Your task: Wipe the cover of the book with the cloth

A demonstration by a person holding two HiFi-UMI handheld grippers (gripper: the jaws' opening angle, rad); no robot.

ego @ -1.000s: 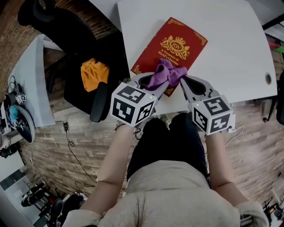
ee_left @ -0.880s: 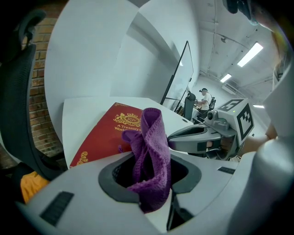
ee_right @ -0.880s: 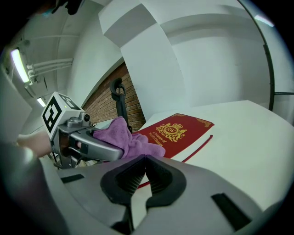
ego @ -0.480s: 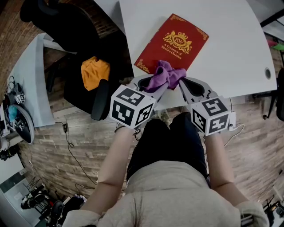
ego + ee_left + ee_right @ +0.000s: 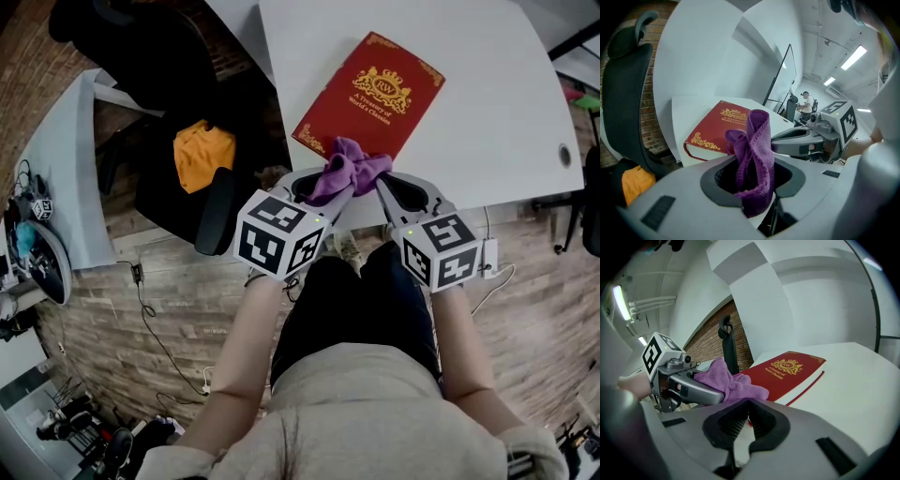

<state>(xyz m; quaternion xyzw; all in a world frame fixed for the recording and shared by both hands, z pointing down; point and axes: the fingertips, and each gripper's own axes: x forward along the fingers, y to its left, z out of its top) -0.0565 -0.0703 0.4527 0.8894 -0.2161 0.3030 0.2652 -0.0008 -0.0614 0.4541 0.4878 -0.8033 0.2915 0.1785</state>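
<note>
Left gripper (image 5: pixel 752 177) pinches the purple cloth (image 5: pixel 757 140) between its jaws. Right gripper (image 5: pixel 747 422), just beside it, has its jaws pressed together on nothing. From both, the red book (image 5: pixel 375 94) lies straight ahead on the white table (image 5: pixel 497 103). Its long axis runs away and to the right, and the cloth is over its near end.

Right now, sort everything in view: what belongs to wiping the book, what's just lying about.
Job: red gold-crested hardcover book; purple fabric cloth, clamped in the left gripper.
Lying about: crumpled orange cloth on the black office chair.
</note>
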